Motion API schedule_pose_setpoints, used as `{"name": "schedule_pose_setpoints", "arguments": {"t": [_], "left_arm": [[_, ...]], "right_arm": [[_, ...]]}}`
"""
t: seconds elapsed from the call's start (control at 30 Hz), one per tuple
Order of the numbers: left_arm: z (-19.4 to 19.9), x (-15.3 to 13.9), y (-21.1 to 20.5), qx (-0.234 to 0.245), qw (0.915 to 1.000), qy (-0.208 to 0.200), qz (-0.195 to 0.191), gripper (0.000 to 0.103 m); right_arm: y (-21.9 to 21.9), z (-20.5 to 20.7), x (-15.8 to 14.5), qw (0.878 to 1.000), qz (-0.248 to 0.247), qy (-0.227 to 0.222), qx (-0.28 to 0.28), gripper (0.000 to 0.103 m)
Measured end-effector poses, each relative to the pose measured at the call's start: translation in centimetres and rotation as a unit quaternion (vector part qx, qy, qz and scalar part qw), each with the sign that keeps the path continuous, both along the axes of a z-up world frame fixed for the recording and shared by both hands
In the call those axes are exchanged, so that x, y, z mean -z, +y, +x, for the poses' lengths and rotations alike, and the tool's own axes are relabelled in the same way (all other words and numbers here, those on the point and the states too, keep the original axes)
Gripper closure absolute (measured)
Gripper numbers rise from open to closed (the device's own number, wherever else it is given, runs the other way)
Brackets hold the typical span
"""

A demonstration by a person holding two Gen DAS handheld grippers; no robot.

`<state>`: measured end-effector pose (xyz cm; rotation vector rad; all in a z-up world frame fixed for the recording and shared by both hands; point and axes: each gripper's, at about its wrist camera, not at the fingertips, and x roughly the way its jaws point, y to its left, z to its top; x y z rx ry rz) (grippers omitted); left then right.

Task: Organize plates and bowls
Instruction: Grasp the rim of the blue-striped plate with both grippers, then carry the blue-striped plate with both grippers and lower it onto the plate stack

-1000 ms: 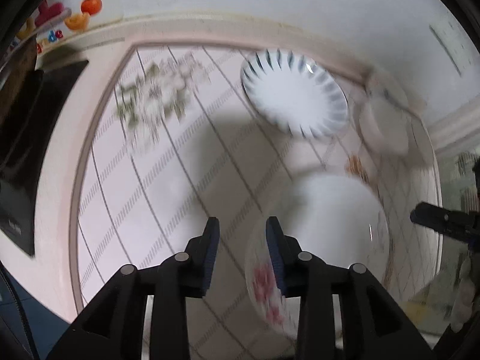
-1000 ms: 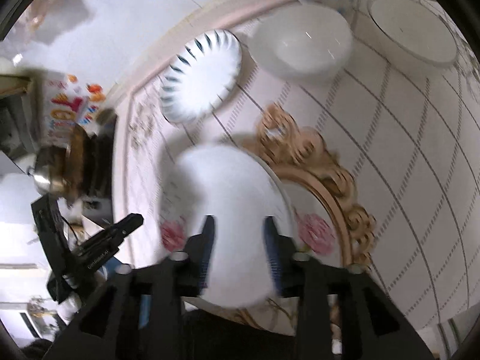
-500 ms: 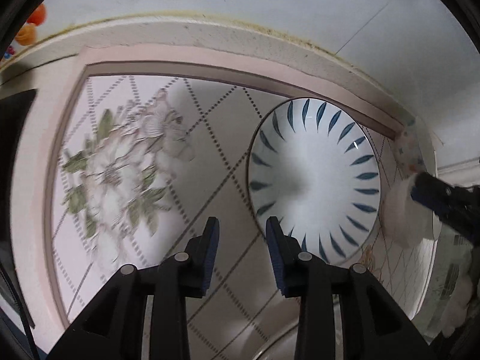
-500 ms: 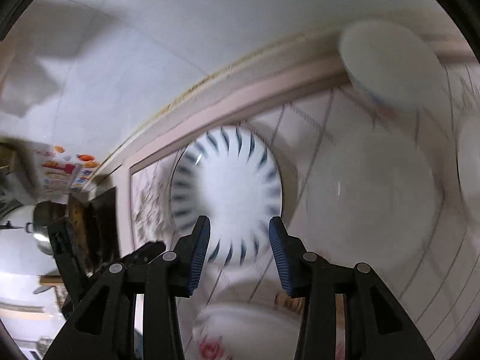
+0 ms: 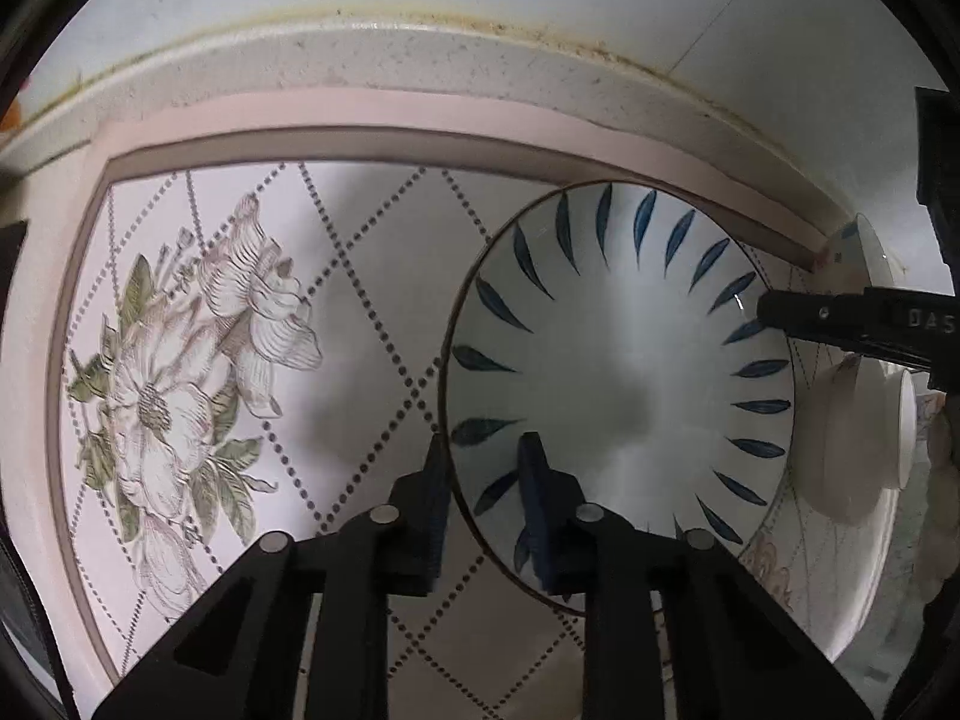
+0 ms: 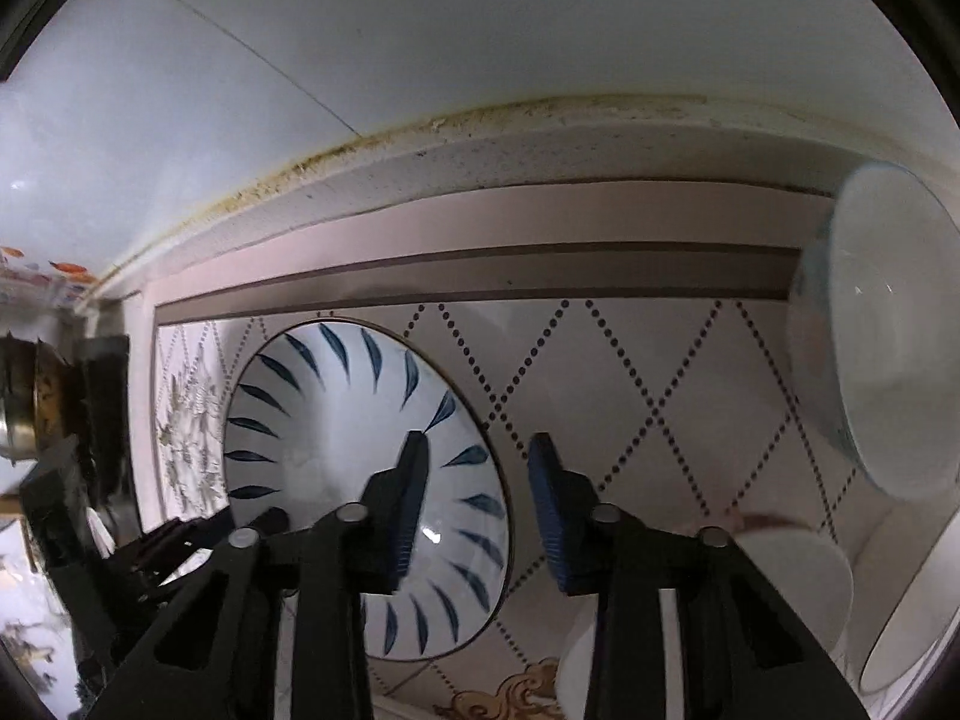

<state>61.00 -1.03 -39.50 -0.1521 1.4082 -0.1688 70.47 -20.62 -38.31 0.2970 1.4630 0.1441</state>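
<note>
Two grippers closing on one blue-leaf plate lying flat on the tabletop: left gripper with jaws spread astride its 8 o'clock rim, right gripper with jaws spread astride the 3 o'clock rim. Likely risk: glazed rim skidding out, or knocking the white bowl just beside, given uneven squeeze.

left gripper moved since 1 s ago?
Yes. The left gripper has advanced toward the back wall ledge and now straddles the near rim of the white blue-petal plate.
</note>
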Motion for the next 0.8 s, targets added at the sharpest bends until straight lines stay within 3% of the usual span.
{"name": "schedule_pose_setpoints", "arguments": {"t": [0.1, 0.4, 0.8], "left_arm": [[0.3, 0.1, 0.6, -0.019, 0.9998, 0.002, -0.007, 0.088], [2.5, 0.2, 3.6, -0.034, 0.9994, -0.001, -0.005, 0.088], [2.5, -2.5, 3.5, -0.026, 0.9996, -0.003, 0.008, 0.089]], "right_arm": [[-0.1, 0.1, 0.6, 1.0, 0.001, 0.005, -0.001, 0.088], [1.9, -1.2, 1.3, 0.999, 0.01, 0.037, -0.037, 0.088], [0.6, -2.7, 0.1, 0.997, 0.056, 0.043, -0.01, 0.088]]}}
